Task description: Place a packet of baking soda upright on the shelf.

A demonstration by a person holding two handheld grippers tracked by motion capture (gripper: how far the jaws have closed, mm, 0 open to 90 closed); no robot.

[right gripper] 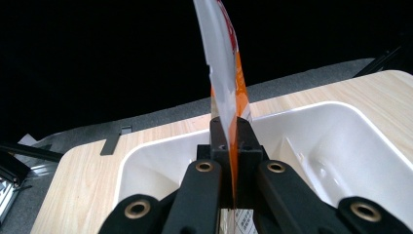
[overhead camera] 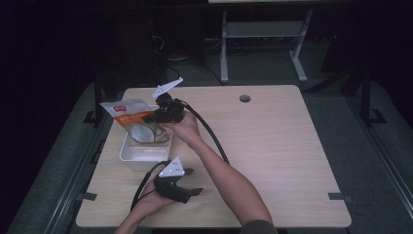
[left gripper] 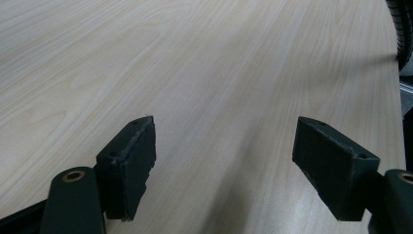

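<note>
Dark floor and a metal frame lie beyond the pale wood table (overhead camera: 272,141). Toward 10 o'clock on it stands a white tub (overhead camera: 141,155), and the right gripper (right gripper: 233,141), jaws clenched, pinches an orange-and-silver pouch (overhead camera: 127,113) edge-on over the tub, the pouch rising toward 12 o'clock in the right gripper view. At 7 o'clock, near the front edge, the left gripper (left gripper: 224,170) hangs released, jaws wide over bare wood

A dim lab or workshop: a bare wooden table (overhead camera: 272,146) on grey carpet, a metal stand (overhead camera: 263,44) behind.
</note>
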